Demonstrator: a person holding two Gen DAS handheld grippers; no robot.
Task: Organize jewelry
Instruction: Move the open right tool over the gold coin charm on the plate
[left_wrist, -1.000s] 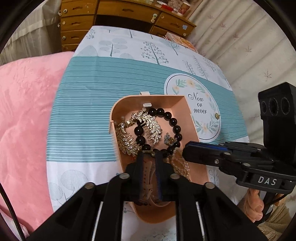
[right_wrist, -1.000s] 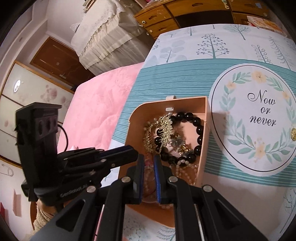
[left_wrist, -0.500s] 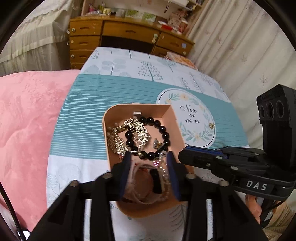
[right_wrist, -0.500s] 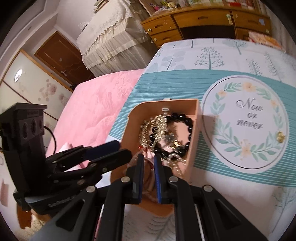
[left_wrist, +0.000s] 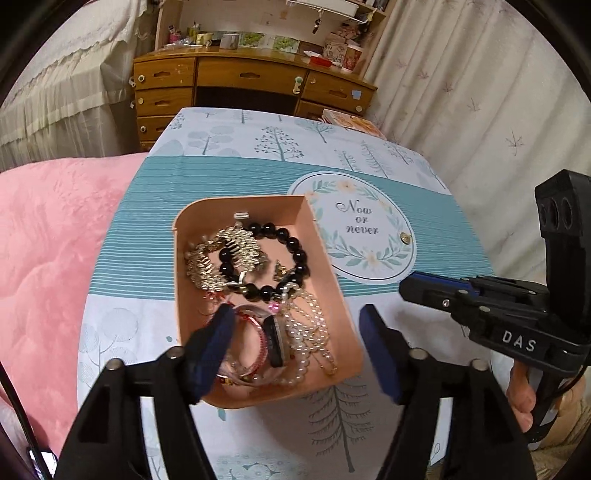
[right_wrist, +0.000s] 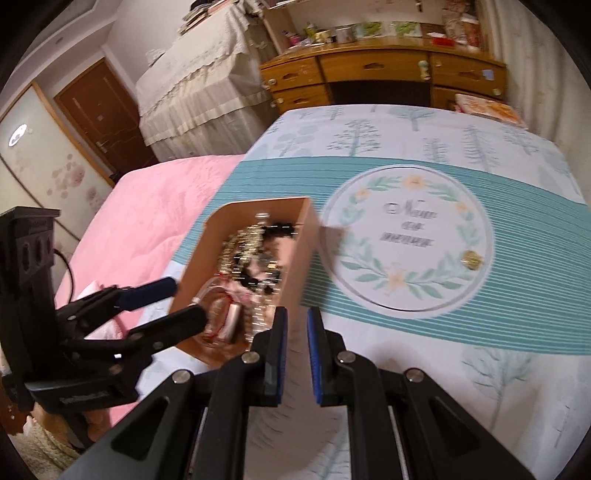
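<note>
While the left tongs (left_wrist: 297, 350) are opening over the pink box (left_wrist: 325, 254) with nothing pinched, the watch (left_wrist: 275, 341) lies inside among beads. Beside the box, the right tongs (right_wrist: 296, 356) are clenched, empty. One gold earring (right_wrist: 472, 258) sits apart on the tablecloth (right_wrist: 517, 236).

My work surface is a table under a tree-print cloth (left_wrist: 258, 136) with a teal striped band. On it: peach jewelry box (left_wrist: 255, 205) at centre-left, small gold piece (left_wrist: 405, 238) to its right on the round "Now or never" emblem (left_wrist: 369, 236), a book (left_wrist: 354, 121) at the far right corner.
</note>
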